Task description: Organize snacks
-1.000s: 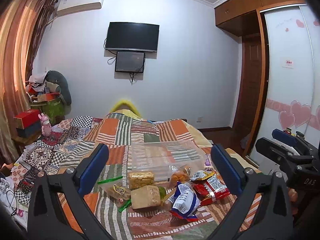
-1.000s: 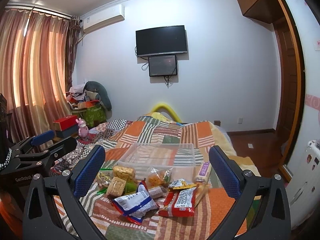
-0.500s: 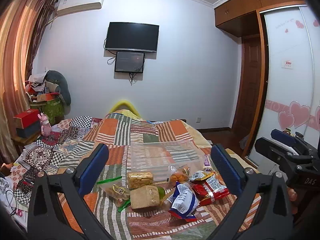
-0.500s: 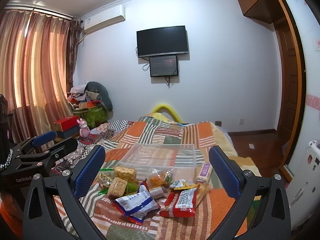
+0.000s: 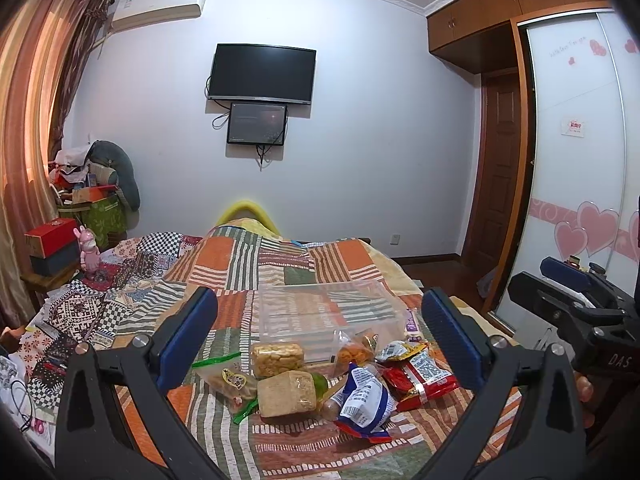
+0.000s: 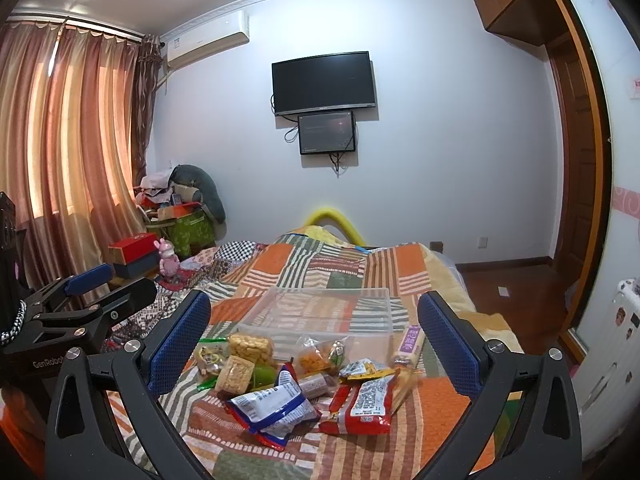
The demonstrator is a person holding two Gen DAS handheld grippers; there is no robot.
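Note:
A pile of snack packs lies on the patchwork bed in front of a clear plastic box [image 5: 324, 312] [image 6: 320, 312]. It includes a blue-white bag [image 5: 366, 396] [image 6: 272, 404], a red bag [image 5: 420, 376] [image 6: 366, 404], tan cracker blocks [image 5: 286, 394] [image 6: 236, 374] and a purple stick pack [image 6: 410, 342]. My left gripper [image 5: 320, 340] is open and empty, held above the near side of the pile. My right gripper [image 6: 314, 340] is open and empty too, also short of the pile.
The bed's quilt [image 5: 224, 256] stretches to the far wall. A side table with red box [image 6: 132, 254] and pink toy [image 6: 168, 260] stands left. Wardrobe doors [image 5: 580, 200] are on the right. Each gripper shows in the other's view, the right one [image 5: 580, 308] and the left one [image 6: 80, 304].
Both views have barely shifted; the snack pile sits slightly lower and nearer in the left wrist view. Nothing was taken hold of or moved.

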